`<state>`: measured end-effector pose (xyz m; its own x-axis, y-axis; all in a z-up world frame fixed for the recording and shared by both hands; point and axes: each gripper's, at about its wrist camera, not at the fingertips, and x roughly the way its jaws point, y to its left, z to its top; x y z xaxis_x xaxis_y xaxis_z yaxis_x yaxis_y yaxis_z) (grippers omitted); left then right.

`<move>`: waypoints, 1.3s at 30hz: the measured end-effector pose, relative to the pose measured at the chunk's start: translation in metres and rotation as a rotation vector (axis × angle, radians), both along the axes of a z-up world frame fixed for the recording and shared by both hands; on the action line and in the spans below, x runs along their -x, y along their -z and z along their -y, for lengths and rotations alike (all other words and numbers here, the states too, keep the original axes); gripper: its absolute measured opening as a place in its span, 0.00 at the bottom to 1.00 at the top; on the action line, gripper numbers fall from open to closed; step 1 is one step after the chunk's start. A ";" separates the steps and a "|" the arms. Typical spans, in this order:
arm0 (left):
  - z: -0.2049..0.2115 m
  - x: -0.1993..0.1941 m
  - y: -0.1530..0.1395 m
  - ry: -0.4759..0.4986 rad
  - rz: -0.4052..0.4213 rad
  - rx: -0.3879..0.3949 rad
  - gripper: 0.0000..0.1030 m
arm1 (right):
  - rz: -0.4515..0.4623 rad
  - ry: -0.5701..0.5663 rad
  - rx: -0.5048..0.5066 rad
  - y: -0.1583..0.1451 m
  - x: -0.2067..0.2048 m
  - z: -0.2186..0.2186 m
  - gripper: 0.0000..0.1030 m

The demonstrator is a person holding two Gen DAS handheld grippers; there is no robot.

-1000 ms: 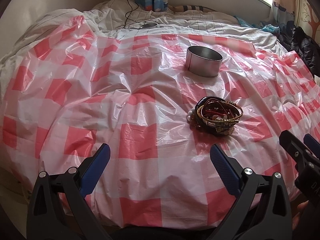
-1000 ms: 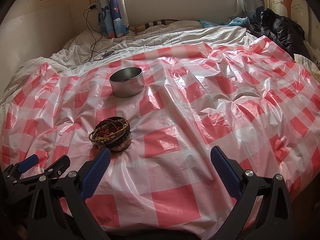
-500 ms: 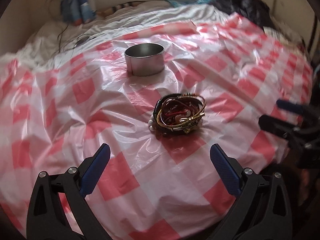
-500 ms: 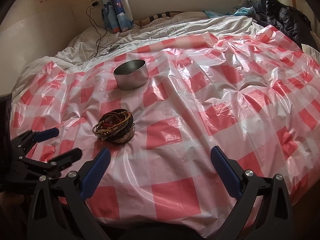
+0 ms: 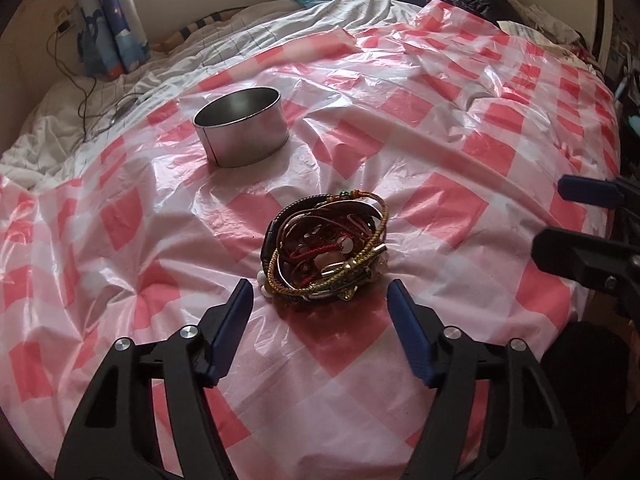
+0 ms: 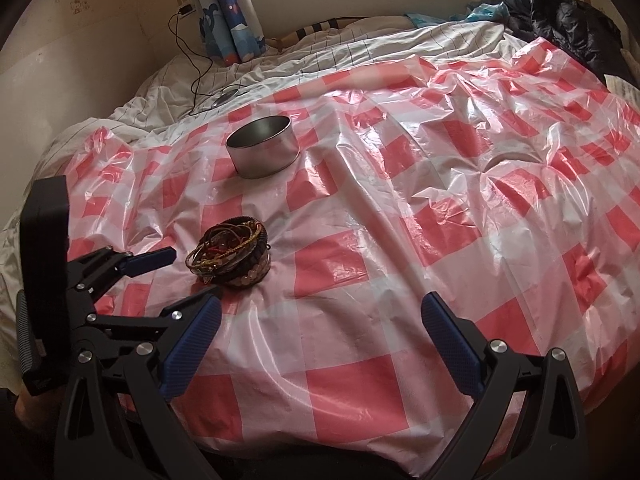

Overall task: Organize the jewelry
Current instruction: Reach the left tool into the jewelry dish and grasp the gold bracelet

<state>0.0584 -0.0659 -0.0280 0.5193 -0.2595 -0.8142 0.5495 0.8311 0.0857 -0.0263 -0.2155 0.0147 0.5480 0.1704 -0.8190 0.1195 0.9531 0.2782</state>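
A tangled pile of bracelets (image 5: pixel 326 250) lies on the red-and-white checked plastic sheet (image 5: pixel 460 152); it also shows in the right wrist view (image 6: pixel 230 254). A round metal tin (image 5: pixel 242 130) stands open-topped behind the pile, also visible in the right wrist view (image 6: pixel 264 146). My left gripper (image 5: pixel 320 300) is open and empty, its fingertips just short of the pile on either side; it also shows in the right wrist view (image 6: pixel 184 278). My right gripper (image 6: pixel 322 316) is open and empty, to the right of the pile, and it also shows in the left wrist view (image 5: pixel 560 216).
The sheet covers a bed with a white striped duvet (image 6: pixel 360 52) behind it. A black cable (image 6: pixel 196 76) lies at the back left. Dark clothing (image 6: pixel 576 28) is heaped at the back right. The sheet's near edge drops off below my grippers.
My left gripper has swung right and moved in close to the bracelet pile, and its jaws have narrowed somewhat. My right gripper has shifted only slightly.
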 end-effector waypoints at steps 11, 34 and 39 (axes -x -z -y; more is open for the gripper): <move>0.004 -0.001 -0.003 0.047 -0.006 0.080 0.42 | -0.001 0.004 -0.006 0.000 0.000 0.001 0.93; 0.043 0.002 -0.015 0.154 0.271 -0.114 0.76 | 0.001 0.002 -0.031 0.003 0.000 0.003 0.93; 0.063 -0.015 0.005 0.179 0.212 -0.185 0.50 | -0.003 0.010 -0.046 0.004 -0.001 0.007 0.93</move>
